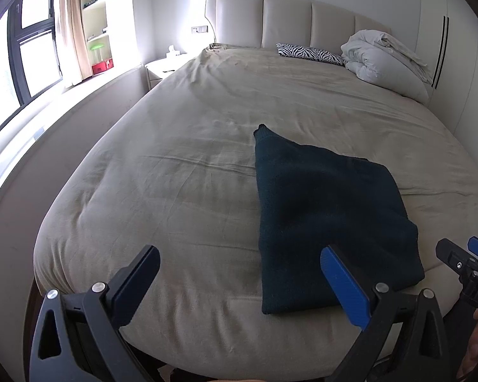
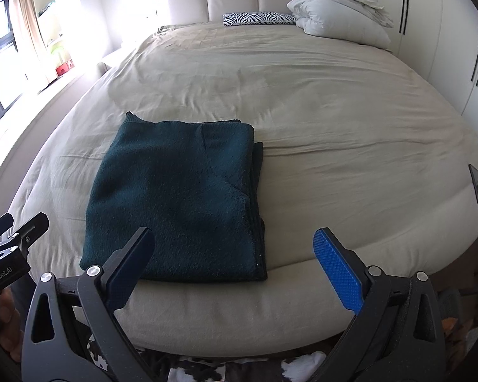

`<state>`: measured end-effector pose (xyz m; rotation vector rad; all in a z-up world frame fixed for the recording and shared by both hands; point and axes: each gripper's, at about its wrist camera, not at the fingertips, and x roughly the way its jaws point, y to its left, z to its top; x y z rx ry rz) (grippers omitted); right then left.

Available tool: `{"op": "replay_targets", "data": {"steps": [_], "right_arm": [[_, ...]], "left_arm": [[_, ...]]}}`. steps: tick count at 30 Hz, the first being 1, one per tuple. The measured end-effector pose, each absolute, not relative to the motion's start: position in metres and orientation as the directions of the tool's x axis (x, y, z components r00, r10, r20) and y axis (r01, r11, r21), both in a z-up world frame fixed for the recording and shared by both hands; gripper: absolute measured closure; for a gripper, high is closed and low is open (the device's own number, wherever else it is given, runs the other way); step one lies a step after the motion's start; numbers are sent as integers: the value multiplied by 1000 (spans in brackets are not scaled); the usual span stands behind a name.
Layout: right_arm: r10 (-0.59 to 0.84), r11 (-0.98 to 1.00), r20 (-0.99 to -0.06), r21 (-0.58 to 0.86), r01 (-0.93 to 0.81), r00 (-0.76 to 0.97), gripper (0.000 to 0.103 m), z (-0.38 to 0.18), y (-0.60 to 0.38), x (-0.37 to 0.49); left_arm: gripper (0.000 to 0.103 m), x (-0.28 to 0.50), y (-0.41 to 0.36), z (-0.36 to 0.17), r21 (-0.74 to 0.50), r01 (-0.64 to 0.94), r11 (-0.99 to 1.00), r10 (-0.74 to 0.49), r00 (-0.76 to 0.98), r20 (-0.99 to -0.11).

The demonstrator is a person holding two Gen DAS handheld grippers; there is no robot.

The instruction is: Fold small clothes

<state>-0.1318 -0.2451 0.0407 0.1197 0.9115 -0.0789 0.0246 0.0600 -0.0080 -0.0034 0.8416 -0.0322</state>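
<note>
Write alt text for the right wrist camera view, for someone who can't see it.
A dark teal garment, folded into a neat rectangle, lies near the front edge of a beige bed. The right gripper hangs open and empty in front of it, with a zebra-print pillow and bundled white duvet at the headboard.

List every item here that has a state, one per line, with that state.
Dark teal knit garment: folded, flat near the bed's foot edge.
White duvet: bundled by the headboard.
Beige bedsheet: spread, wrinkled.
Left gripper: open, empty.
Right gripper: open, empty.
</note>
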Motion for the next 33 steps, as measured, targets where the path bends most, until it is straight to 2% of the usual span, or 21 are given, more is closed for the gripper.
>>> {"op": "replay_targets", "data": {"steps": [33], "right_arm": [[-15, 990, -794, 72, 118, 607, 1, 39, -243, -133]], "left_arm": [[0, 24, 59, -9, -16, 32, 999, -33, 664, -747]]}}
